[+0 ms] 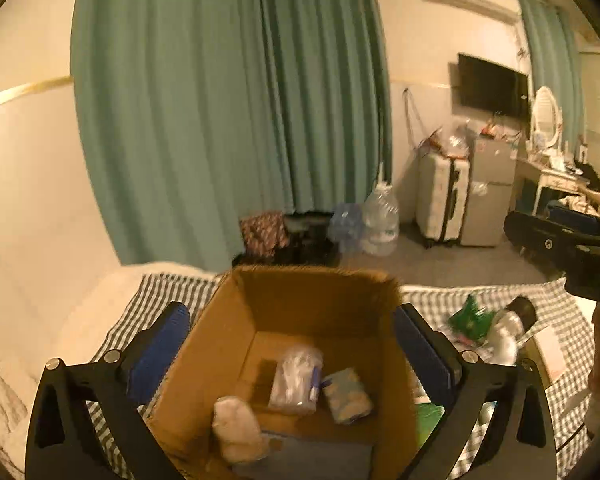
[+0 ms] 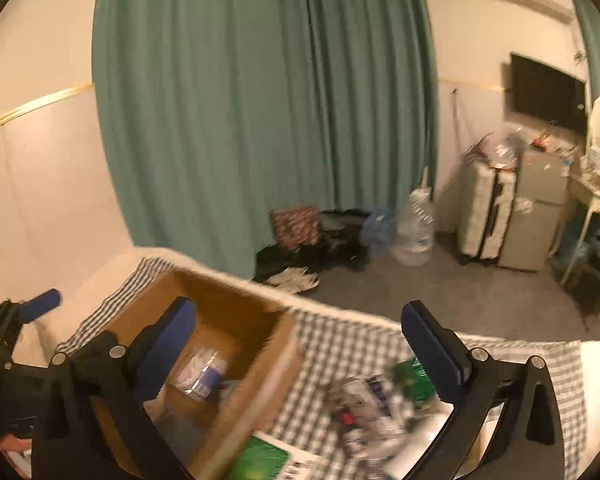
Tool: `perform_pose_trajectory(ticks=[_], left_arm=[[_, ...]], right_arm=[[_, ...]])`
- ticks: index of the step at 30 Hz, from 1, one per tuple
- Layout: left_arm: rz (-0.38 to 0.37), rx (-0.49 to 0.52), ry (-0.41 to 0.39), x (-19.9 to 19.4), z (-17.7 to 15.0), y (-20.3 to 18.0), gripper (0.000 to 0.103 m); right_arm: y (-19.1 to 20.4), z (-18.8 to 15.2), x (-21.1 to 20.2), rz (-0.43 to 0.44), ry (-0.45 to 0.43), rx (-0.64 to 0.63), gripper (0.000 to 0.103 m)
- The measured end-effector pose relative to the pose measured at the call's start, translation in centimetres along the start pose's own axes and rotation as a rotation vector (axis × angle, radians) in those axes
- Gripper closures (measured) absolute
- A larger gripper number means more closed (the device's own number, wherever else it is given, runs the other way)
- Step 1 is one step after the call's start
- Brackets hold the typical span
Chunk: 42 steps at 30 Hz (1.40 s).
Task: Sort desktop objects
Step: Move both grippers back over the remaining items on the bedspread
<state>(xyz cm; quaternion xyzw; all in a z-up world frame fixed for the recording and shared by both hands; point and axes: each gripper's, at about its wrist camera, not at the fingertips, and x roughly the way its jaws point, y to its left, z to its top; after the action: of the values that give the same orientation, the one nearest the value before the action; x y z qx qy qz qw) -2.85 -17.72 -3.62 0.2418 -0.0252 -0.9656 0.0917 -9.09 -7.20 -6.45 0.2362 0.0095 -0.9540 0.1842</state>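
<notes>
Both jaws wide and empty; remaining clutter of small packets point(image 2: 374, 408) on checked bed cover lies under right gripper point(image 2: 300, 354), beside brown cardboard box point(image 1: 284, 320)

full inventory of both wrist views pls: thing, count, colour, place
cardboard box: 1, brown, on checked cloth
packets in box: 3, pale, box floor
checked cloth: 1, grey-white, over bed
loose items: a blurred pile, mixed colours, on cloth right of box
curtain: green, back wall
water jug: 1, clear, floor
suitcase: 1, white, by wall
TV: 1, black, wall
left gripper: open, empty, over box
right gripper: open, empty
</notes>
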Motion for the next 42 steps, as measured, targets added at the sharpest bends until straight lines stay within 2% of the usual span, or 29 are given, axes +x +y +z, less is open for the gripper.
perform_pose_trajectory(ticks=[6,12,17,21,27,31,36,42], left_arm=[[-0.097,0.011,-0.037,-1.5,1.1,-3.3,0.000],[-0.206,-0.082,-0.001,-1.0,1.4,-5.7,0.000],[-0.231,-0.053,0.007,0.1,1.1,-9.6,0.000],[-0.257,0.007,0.012,0.9,0.0,-13.2,0.000],[-0.291,0.120,0.023,2.2,-1.6,-17.9,0.000],[-0.261,0.214,0.012,3.5,-3.0,-21.2,0.000],[-0.359,0.254,0.037,5.4,-4.6,-23.9,0.000],[-0.381,0.266,0.091,8.2,-6.2,-25.9,0.000]], right_arm=[[-2.6,0.6,-4.3,-0.140,-0.075,-0.063,0.000],[-6.6,-0.6,-7.3,-0.232,-0.054,-0.044,0.000],[-10.0,-2.0,-8.0,-0.289,-0.017,-0.021,0.000],[-12.9,-3.8,-8.8,-0.281,-0.005,0.025,0.000],[-17.1,-6.8,-8.4,-0.271,0.058,0.079,0.000],[-18.7,-9.3,-6.9,-0.289,0.121,0.068,0.000],[-20.0,-12.9,-4.4,-0.273,0.223,0.079,0.000],[-21.8,-16.1,-3.2,-0.240,0.251,0.095,0.000]])
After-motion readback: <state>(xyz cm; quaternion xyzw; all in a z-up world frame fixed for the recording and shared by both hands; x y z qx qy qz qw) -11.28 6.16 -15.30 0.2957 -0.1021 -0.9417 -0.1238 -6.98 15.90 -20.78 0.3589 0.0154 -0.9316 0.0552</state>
